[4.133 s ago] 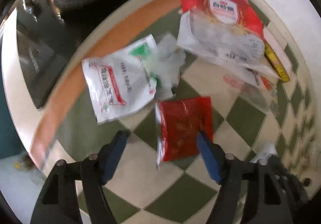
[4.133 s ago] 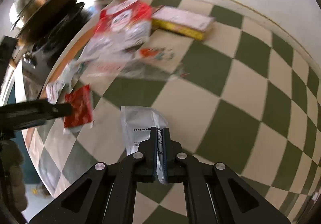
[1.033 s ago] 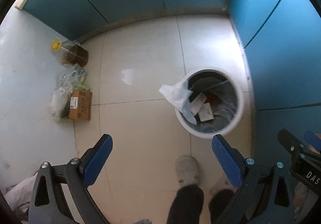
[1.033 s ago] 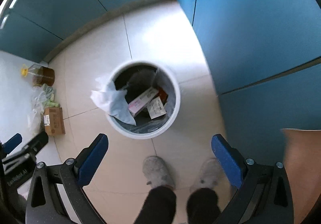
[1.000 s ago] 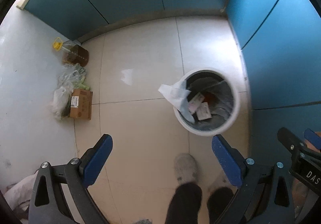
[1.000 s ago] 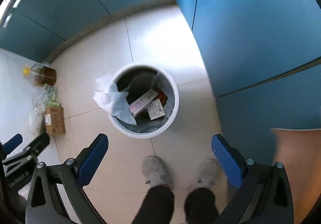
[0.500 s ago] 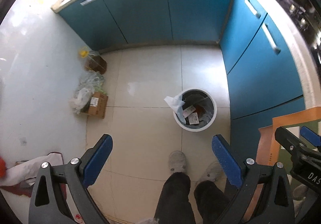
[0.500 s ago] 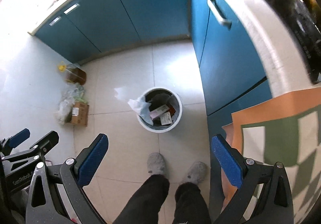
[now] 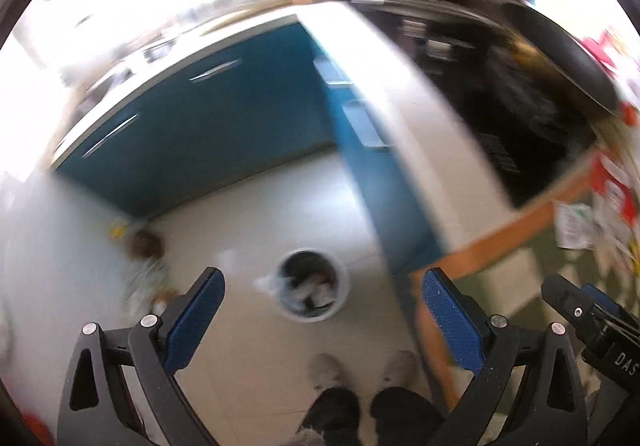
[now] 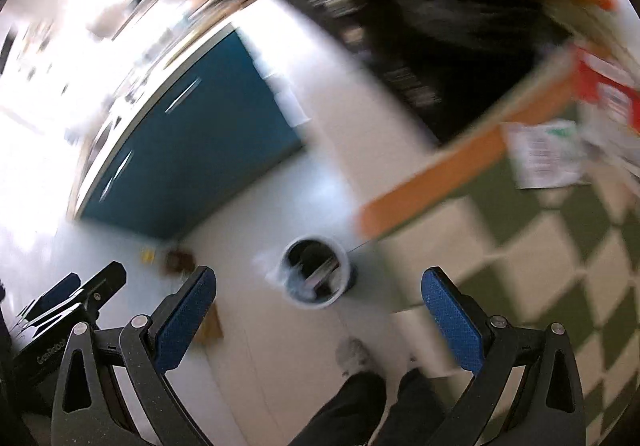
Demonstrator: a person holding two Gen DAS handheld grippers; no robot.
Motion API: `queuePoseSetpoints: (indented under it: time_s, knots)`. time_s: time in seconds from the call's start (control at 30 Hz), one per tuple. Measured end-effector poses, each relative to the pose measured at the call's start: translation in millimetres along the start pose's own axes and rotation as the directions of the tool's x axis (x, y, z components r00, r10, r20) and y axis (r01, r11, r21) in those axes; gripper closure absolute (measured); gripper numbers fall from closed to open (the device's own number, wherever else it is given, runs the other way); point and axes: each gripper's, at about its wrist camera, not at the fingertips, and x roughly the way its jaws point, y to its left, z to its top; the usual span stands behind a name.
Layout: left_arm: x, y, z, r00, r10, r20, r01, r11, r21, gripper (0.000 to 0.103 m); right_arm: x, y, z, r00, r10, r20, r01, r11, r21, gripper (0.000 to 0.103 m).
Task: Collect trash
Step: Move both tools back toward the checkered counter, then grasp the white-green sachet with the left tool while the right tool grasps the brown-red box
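Both views are blurred by motion. A white round trash bin (image 9: 313,292) stands on the pale floor far below, with wrappers inside; it also shows in the right wrist view (image 10: 316,273). My left gripper (image 9: 322,312) is open and empty, high above the bin. My right gripper (image 10: 316,312) is open and empty too. On the checkered tablecloth (image 10: 540,246) at the right lie a white packet (image 10: 546,154) and a red-and-white bag (image 10: 608,90); these show small in the left wrist view, the packet (image 9: 574,226) and the bag (image 9: 616,186).
Blue cabinets (image 9: 208,142) line the floor's far side and the counter's front. A dark stove area with a wok (image 9: 560,58) sits beyond the cloth. A bottle and bags (image 9: 144,258) lie by the wall. The person's feet (image 9: 360,370) stand below.
Both grippers have risen and swung up and to the right, away from the bin. The bin looks smaller, and the counter and tablecloth with trash have come into view.
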Motion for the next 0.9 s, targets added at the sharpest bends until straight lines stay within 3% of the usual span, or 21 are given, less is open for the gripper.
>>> queuePoseSetpoints:
  time_s: [0.1,0.27,0.43,0.5,0.53,0.6,0.63,0.67,0.7,0.73,0.9]
  knots:
    - [20,-85,23,0.994,-0.095,-0.063,0.101,0.989,0.111,0.002,-21,-88,14,0.996,-0.083,0.043,0.075,0.983,0.165,0.0]
    - [66,-186,45,0.963,-0.182,-0.197,0.22,0.956,0.193,0.002,-49,-237,24,0.965,-0.259,0.028,0.225,0.882,0.413,0.0]
    - [121,-264,55,0.924,-0.191,-0.332,0.27,0.94,0.209,0.003,-53,-321,50,0.923,-0.381,-0.051,0.368,0.839,0.402,0.0]
    - [134,-284,54,0.919,-0.181,-0.35,0.267,0.939,0.215,0.007,-51,-345,65,0.907,-0.417,-0.061,0.41,0.842,0.35,0.0]
    - [135,-289,54,0.929,-0.16,-0.335,0.244,0.943,0.226,0.008,-50,-351,72,0.899,-0.433,-0.064,0.429,0.844,0.322,0.0]
    - [128,-300,55,0.948,-0.16,-0.275,0.234,0.937,0.26,0.02,-45,-364,89,0.889,-0.454,-0.062,0.454,0.853,0.258,0.0]
    - [124,-304,56,0.952,-0.169,-0.255,0.238,0.933,0.271,0.039,-40,-368,97,0.885,-0.462,-0.062,0.463,0.856,0.228,0.0]
    - [119,-308,56,0.955,-0.178,-0.239,0.243,0.928,0.283,0.066,-35,-371,104,0.879,-0.474,-0.058,0.476,0.857,0.199,0.0]
    - [114,-315,56,0.967,-0.145,-0.209,0.208,0.925,0.318,0.087,-31,-373,110,0.876,-0.479,-0.051,0.48,0.859,0.176,0.0]
    - [112,-317,57,0.968,-0.148,-0.205,0.211,0.919,0.332,0.103,-25,-375,116,0.875,-0.481,-0.054,0.484,0.862,0.149,0.0]
    - [107,-311,60,0.965,-0.155,-0.21,0.218,0.92,0.326,0.103,7,-387,130,0.853,-0.505,-0.131,0.517,0.852,0.086,0.001]
